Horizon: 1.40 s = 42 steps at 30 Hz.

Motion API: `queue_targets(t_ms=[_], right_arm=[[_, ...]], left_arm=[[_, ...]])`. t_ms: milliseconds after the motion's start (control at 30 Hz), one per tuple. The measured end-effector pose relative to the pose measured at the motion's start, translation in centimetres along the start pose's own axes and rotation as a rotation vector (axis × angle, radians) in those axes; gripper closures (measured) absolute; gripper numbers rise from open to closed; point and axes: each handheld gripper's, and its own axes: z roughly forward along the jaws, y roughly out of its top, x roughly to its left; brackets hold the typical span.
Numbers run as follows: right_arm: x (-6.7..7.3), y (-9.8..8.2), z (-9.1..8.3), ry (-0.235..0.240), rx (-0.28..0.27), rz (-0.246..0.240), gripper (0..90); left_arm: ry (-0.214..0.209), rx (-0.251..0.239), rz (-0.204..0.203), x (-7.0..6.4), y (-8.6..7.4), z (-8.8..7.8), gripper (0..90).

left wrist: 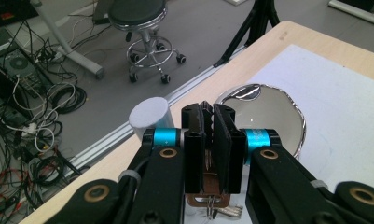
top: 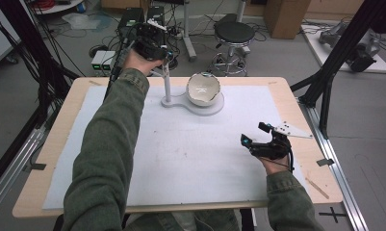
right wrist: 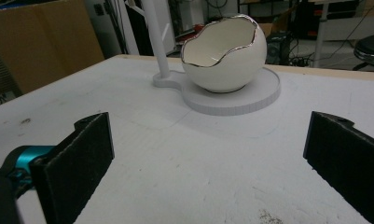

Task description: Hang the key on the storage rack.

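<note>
Left gripper (left wrist: 211, 140) pinched on a keyring (left wrist: 213, 205) over the eggshell bowl (top: 203, 89); right gripper (right wrist: 208, 154) wide open, empty. Sloppy drop could chip the rim.

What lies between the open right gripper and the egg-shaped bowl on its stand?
Nothing visible: bare white mat runs from the right gripper to the stand's base under the bowl. The left gripper is above the stand's post.

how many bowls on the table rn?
1: an egg-shaped bowl on the round white stand base at the table's far middle, beside the stand's post.
</note>
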Motion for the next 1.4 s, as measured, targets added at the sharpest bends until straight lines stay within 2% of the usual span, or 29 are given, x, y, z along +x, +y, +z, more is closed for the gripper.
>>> queue_targets(t_ms=[100, 233, 400, 467, 500, 533, 600, 633, 700, 767, 833, 867, 933, 1067, 1167, 1400], right_arm=[[0.0, 0.0, 0.0, -0.001, -0.004, -0.004, 0.6], [0.0, 0.0, 0.0, -0.003, -0.006, -0.002, 0.6], [0.0, 0.0, -0.1, -0.001, -0.006, -0.010, 0.6], [0.0, 0.0, -0.1, -0.002, -0.006, -0.008, 0.6], [0.0, 0.0, -0.1, -0.002, -0.006, -0.008, 0.6], [0.0, 0.0, -0.1, -0.001, -0.004, -0.005, 0.5], [0.0, 0.0, -0.1, -0.001, -0.006, -0.007, 0.6], [0.0, 0.0, -0.1, -0.001, -0.006, -0.006, 0.6], [0.0, 0.0, -0.1, -0.003, -0.006, -0.007, 0.6], [0.0, 0.0, -0.1, -0.005, -0.006, -0.006, 0.5], [0.0, 0.0, -0.1, -0.009, -0.007, -0.007, 0.6], [0.0, 0.0, -0.1, -0.009, -0.005, -0.004, 0.6], [0.0, 0.0, -0.2, -0.009, -0.004, -0.002, 0.6], [0.0, 0.0, -0.2, -0.008, -0.003, 0.000, 0.6], [0.1, 0.0, -0.2, -0.011, -0.003, 0.000, 0.6], [0.1, 0.0, -0.2, -0.014, -0.003, -0.002, 0.6]], left_arm=[[-0.005, 0.006, -0.006, 0.0, 0.0, 0.0, 81.1], [-0.033, -0.009, -0.019, -0.3, 0.1, -0.2, 65.8], [-0.062, -0.034, -0.037, -0.8, 0.5, -0.6, 58.3], [-0.046, -0.032, -0.037, -1.0, 0.5, -0.7, 51.2], [-0.029, -0.024, -0.029, -1.1, 0.6, -0.7, 51.2], [-0.015, -0.021, -0.029, -1.3, 0.6, -0.8, 43.4], [-0.001, -0.024, -0.027, -1.6, 0.7, -1.0, 40.5], [0.005, -0.030, -0.028, -1.7, 0.8, -1.0, 33.4], [0.022, -0.038, -0.024, -2.0, 0.9, -1.3, 31.8], [0.022, -0.038, -0.020, -2.1, 0.9, -1.4, 28.2], [0.006, -0.028, -0.020, -2.3, 0.9, -1.6, 26.3], [-0.002, -0.022, -0.020, -2.3, 0.8, -1.6, 22.4], [-0.013, -0.016, -0.012, -2.3, 0.5, -1.7, 12.3], [0.004, -0.042, -0.047, -2.0, -0.7, -1.9, 5.8], [0.017, -0.042, -0.069, -1.5, -1.9, -2.2, 2.6], [0.047, -0.043, -0.107, -0.3, -4.7, -3.0, 2.0]])
